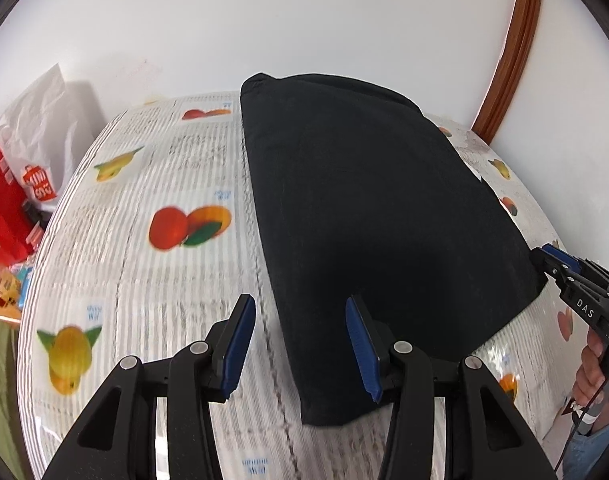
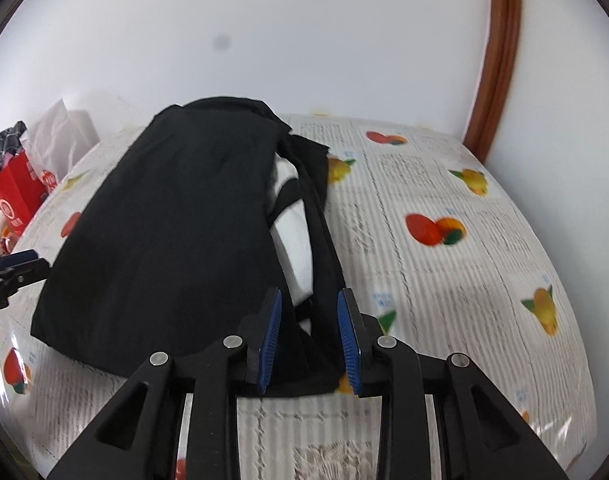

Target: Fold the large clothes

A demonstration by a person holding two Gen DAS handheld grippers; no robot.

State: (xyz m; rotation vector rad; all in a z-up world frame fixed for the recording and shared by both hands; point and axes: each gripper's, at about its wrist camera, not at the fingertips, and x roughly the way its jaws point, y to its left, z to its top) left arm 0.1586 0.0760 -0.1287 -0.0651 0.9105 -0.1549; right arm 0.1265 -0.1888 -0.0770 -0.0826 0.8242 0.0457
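A black garment (image 1: 368, 216) lies folded into a long band on the table; in the right wrist view (image 2: 176, 232) a white inner part shows along its right side. My left gripper (image 1: 300, 320) is open and empty, hovering over the garment's near left corner. My right gripper (image 2: 309, 320) is open above the garment's near right edge, with dark cloth showing between its blue pads (image 2: 270, 340), not clamped. The right gripper also shows in the left wrist view (image 1: 560, 260) at the garment's right corner.
The table carries a fruit-print, newsprint-pattern cover (image 1: 152, 264). A red bag (image 1: 4, 208) and a white plastic bag (image 1: 48, 112) stand at the far left. A white wall and a brown wooden frame (image 1: 516, 48) lie behind.
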